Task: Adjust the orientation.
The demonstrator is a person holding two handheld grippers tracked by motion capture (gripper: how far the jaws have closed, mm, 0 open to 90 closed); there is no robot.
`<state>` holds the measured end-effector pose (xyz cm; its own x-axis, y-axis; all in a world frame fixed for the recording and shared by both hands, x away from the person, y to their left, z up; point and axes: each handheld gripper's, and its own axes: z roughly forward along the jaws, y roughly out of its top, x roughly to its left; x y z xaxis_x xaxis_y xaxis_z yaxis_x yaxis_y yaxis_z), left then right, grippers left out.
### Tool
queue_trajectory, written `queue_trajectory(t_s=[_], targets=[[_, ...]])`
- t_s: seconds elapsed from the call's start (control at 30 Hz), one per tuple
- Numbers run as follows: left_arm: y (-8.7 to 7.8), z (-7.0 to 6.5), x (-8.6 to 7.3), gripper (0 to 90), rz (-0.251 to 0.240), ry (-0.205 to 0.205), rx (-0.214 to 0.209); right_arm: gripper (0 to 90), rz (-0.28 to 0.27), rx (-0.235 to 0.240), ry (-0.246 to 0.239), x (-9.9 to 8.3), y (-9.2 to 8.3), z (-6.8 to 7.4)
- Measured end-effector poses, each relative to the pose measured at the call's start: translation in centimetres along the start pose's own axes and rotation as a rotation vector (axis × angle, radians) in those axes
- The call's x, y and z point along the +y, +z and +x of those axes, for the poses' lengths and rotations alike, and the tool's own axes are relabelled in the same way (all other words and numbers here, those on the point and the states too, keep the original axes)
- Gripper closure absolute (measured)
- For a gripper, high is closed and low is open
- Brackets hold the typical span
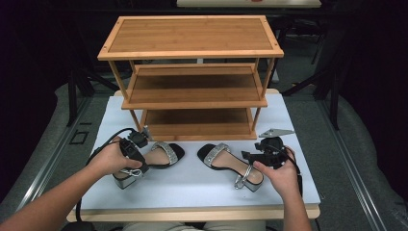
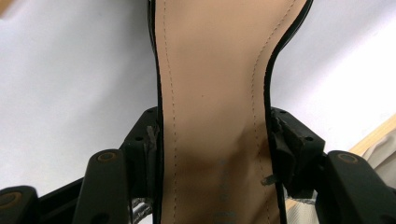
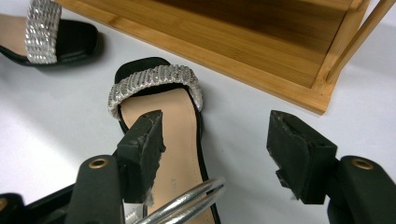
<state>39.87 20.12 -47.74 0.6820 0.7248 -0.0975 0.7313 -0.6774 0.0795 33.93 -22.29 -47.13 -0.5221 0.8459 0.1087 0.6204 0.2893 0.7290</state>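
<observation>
2 black sandals with sparkly silver toe straps lie on the white table top (image 1: 202, 185) in front of a 3-shelf bamboo rack (image 1: 192, 77). The left sandal (image 1: 154, 159) sits toward the table's left, its tan insole running up between the jaws of the left gripper (image 2: 215, 154), which press against both edges of its narrow waist. The left hand (image 1: 111, 161) holds that gripper over the sandal's heel end. The right sandal (image 3: 163, 126) lies just right of centre, toe toward the rack's bottom shelf. The right gripper (image 3: 217, 140) is spread wide, 1 jaw over the insole, the other over bare table, holding nothing. The right hand (image 1: 281, 175) rests beside that sandal's block heel.
</observation>
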Motion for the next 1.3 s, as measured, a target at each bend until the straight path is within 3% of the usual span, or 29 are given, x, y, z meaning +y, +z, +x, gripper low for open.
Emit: queue_trajectory(t_s=[0.3, 0.5, 0.8, 1.13, 1.23, 1.3], targets=[[0.2, 1.2, 1.7, 42.1, -0.063, -0.071, 0.009, 35.8, 0.001, -0.003, 0.004, -0.1, 0.1, -0.1], [0.8, 1.8, 3.5, 42.1, -0.104, -0.103, 0.047, 35.8, 0.001, -0.004, 0.0, -0.1, 0.2, -0.2], [2.0, 2.3, 4.4, 42.1, -0.087, -0.115, 0.061, 35.7, -0.004, -0.004, 0.004, -0.2, 0.1, -0.3], [3.6, 2.2, 3.9, 41.7, -0.08, -0.145, 0.04, 35.8, -0.003, -0.011, 0.0, -0.2, 0.3, -0.2], [3.2, 2.4, 3.8, 36.6, -0.093, -0.158, -0.013, 35.8, 0.009, -0.002, -0.002, -0.2, 0.4, -0.2], [2.7, 2.5, 3.7, 34.6, -0.102, -0.152, -0.017, 35.8, 0.005, -0.008, -0.002, -0.2, 0.4, -0.1]])
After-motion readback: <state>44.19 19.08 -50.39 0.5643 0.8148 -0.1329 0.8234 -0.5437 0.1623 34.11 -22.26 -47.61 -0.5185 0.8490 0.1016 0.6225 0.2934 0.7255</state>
